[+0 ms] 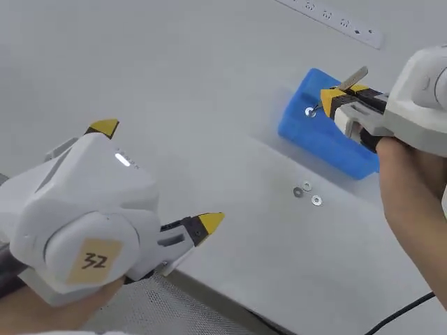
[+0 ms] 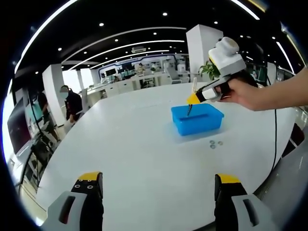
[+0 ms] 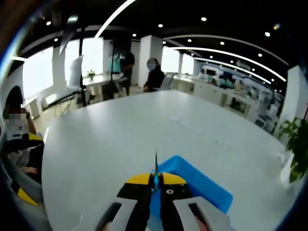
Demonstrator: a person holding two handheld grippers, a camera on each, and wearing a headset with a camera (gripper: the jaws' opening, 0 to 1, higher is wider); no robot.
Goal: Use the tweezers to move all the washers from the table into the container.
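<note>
1. Over one end of the blue container, the right gripper has its jaws pressed together on the tweezers, which slant down into the container.
2. At the tweezers' tips a single washer shows against the blue. Whether it is pinched or lying inside, I cannot tell.
3. On the white desk, near the container's long wall, three washers lie close together.
4. Near the desk's edge, well apart from these, the left gripper hovers with its jaws spread wide, holding nothing.
</note>
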